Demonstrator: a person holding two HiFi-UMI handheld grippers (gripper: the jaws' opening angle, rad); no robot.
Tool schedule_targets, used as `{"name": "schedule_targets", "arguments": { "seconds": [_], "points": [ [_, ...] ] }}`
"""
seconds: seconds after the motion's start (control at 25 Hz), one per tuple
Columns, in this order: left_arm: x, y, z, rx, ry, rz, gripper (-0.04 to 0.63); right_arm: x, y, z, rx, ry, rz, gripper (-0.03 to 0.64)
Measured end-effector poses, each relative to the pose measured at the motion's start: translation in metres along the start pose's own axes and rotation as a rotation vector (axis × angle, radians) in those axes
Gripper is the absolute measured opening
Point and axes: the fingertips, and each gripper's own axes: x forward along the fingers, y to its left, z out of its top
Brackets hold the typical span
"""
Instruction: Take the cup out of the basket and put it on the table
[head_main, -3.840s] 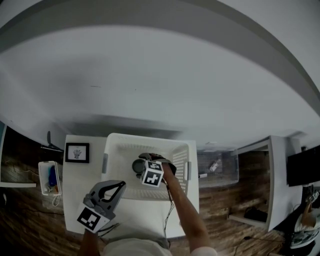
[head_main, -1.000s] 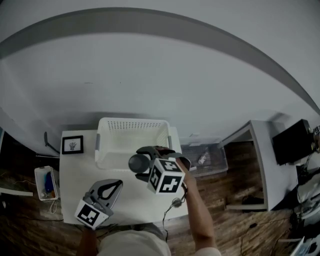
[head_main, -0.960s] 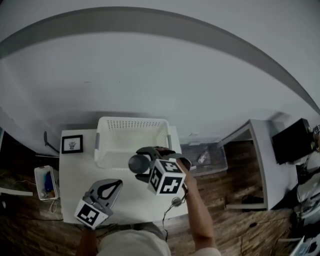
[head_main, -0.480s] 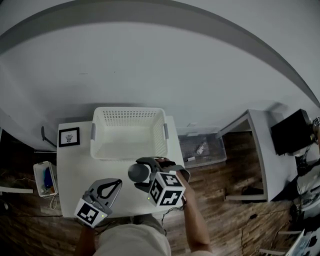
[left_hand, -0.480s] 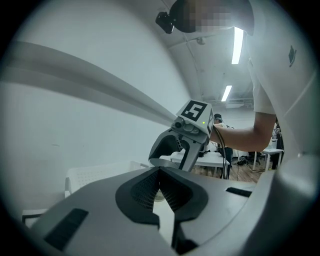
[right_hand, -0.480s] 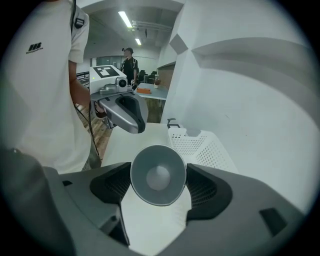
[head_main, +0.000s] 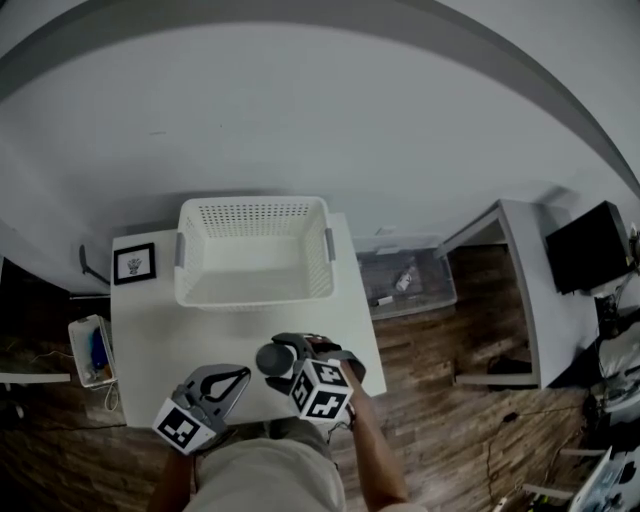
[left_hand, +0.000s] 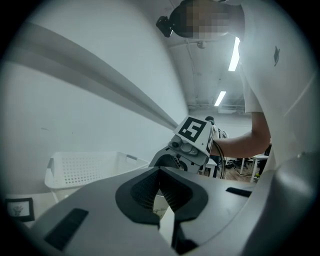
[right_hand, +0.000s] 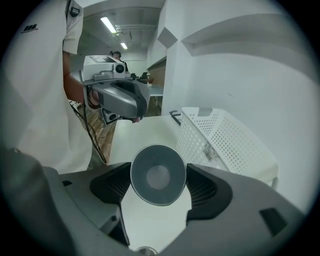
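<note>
Right claw (head_main: 285, 358) is clamped on the small grey cup (head_main: 272, 358) over the bench (head_main: 150, 330), at 6 o'clock from the basket (head_main: 252, 212). It looks light, rigid and smooth, so best gripped mid-wall. Left claw (head_main: 232, 377) is closed and empty.

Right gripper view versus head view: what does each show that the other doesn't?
Only the right gripper view: the cup end-on, clamped between the right gripper's jaws, and a barcode sticker on the basket's wall. Only the head view: the basket's empty inside and the framed picture. Both: cup, basket, table, left gripper.
</note>
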Motion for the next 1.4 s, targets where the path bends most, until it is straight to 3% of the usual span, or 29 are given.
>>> {"name": "schedule_targets", "arguments": {
  "seconds": [0.6,1.4],
  "points": [
    [0.013,-0.016,-0.048,-0.034,0.072,-0.065,0.0,0.065,0.024,-0.073,0.091,0.093,-0.022,0.351],
    [0.018,-0.019,-0.064,-0.051,0.113,-0.113,0.0,0.097,0.036,-0.101,0.111,0.132,-0.016,0.353]
  ]
}}
